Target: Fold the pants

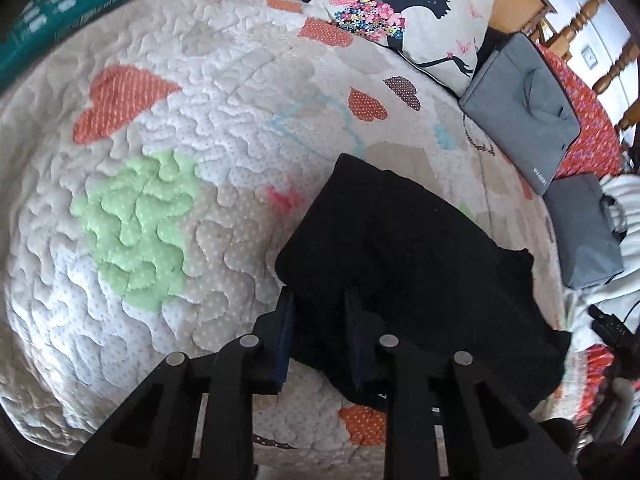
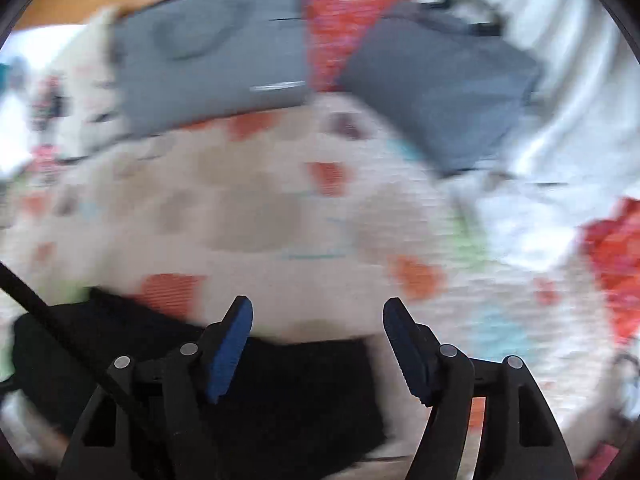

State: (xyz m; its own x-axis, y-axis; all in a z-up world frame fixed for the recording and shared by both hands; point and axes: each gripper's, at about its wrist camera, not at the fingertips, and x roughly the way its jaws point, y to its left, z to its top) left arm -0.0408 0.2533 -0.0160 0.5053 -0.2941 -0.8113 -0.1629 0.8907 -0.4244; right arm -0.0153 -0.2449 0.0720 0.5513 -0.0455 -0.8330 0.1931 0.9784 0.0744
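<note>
The black pants (image 1: 404, 256) lie folded into a compact block on the quilted bedspread (image 1: 168, 184). My left gripper (image 1: 320, 300) is at the block's near left corner, its fingers partly apart with the edge of the pants between them. In the blurred right wrist view my right gripper (image 2: 318, 312) is wide open and empty above the quilt (image 2: 248, 208), with the pants (image 2: 280, 392) below and behind its fingers.
Two grey laptop bags (image 1: 520, 108) (image 1: 588, 232) lie at the right side of the bed, also in the right wrist view (image 2: 212, 52) (image 2: 444, 88). A printed cushion (image 1: 412, 12) sits at the far edge. A teal box (image 1: 60, 12) is far left.
</note>
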